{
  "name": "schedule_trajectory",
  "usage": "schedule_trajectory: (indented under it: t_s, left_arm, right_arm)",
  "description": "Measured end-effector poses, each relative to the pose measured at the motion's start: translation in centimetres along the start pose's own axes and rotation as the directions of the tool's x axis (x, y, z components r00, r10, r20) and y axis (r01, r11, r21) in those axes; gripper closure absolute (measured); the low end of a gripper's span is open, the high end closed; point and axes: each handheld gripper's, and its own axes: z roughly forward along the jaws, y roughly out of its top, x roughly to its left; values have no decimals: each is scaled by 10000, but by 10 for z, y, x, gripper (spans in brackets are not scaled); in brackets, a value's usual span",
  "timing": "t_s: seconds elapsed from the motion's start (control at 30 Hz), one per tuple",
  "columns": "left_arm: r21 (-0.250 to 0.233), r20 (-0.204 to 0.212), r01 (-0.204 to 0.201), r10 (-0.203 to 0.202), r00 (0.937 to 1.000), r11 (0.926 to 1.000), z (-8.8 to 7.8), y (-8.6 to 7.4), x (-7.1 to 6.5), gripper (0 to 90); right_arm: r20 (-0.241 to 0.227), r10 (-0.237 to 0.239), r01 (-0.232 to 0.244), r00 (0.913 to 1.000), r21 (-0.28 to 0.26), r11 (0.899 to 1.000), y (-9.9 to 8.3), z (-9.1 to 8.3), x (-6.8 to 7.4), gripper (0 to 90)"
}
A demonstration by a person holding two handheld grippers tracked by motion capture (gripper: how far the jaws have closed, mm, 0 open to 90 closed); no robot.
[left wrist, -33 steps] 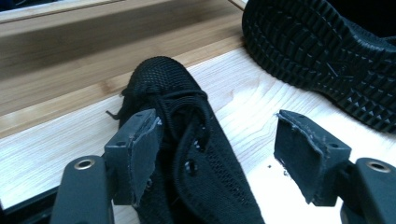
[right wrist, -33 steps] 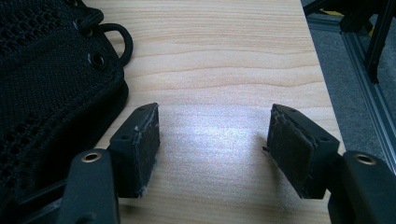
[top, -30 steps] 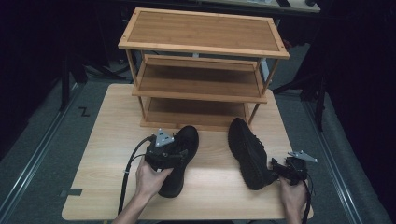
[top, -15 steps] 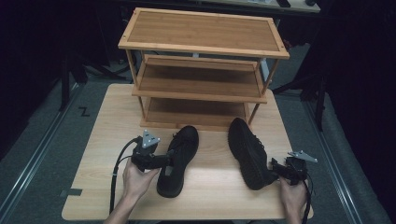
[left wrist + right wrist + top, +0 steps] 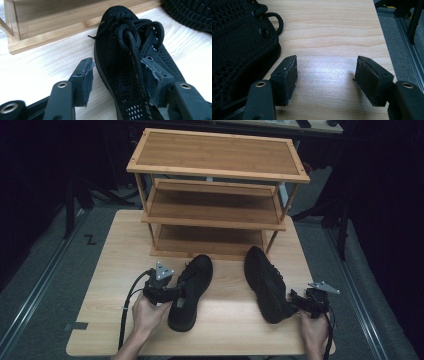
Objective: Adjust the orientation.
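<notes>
Two black mesh shoes lie on the wooden table [image 5: 120,255] in front of a shoe rack. The left shoe [image 5: 192,282] is upright with its toe toward the rack. My left gripper [image 5: 176,291] reaches it from the left. In the left gripper view its jaws straddle the left shoe's [image 5: 117,82] near side wall: one pad [image 5: 85,82] stands just outside, the other [image 5: 153,80] over the laces. The jaws have just been closing and do not press. The right shoe [image 5: 265,282] lies tipped on its side. My right gripper [image 5: 296,300] stands open at its heel, only bare table between its fingers.
A three-tier wooden shoe rack [image 5: 215,215] stands at the back of the table, shelves bare. In the right gripper view [image 5: 326,60] the right shoe [image 5: 239,45] lies left of the jaws and the table's edge [image 5: 387,50] is close on the right, with grey floor beyond.
The left gripper moved from above the left shoe out to its left side and lower, then its jaws narrowed around the shoe's side wall. The right gripper and both shoes stayed put.
</notes>
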Motion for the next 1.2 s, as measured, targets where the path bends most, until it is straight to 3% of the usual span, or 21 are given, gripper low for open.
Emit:
schedule_trajectory:
  t_s: [0.27,0.37,0.6,0.73,0.93,1.07,1.2]
  left_arm:
    - [321,264,35,-44,9996,9995,19,-2,-4,609]
    - [339,542,194,-212,9983,9992,23,-2,-5,654]
    - [209,456,556,-565,9974,9982,24,-3,-9,853]
    - [-173,514,1032,-1022,9934,9945,21,-5,-8,874]
    - [-207,896,1535,-1511,9845,9879,19,-2,-3,883]
    - [-304,1136,1588,-1545,9815,9868,19,0,-6,884]
    - [-400,1203,1469,-1412,9826,9883,19,5,-9,884]
  right_arm:
    - [-11,7,-7,10000,8,10000,0,0,0,344]
    - [-7,-3,3,10000,5,10000,0,0,0,344]
    - [-9,-4,4,10000,3,10000,0,0,0,344]
    - [-10,-1,1,10000,5,10000,0,0,0,344]
    - [-28,2,-2,10000,9,10000,0,0,0,343]
    - [-34,-5,6,10000,11,10000,0,0,0,342]
    - [-44,0,0,10000,11,10000,0,0,0,341]
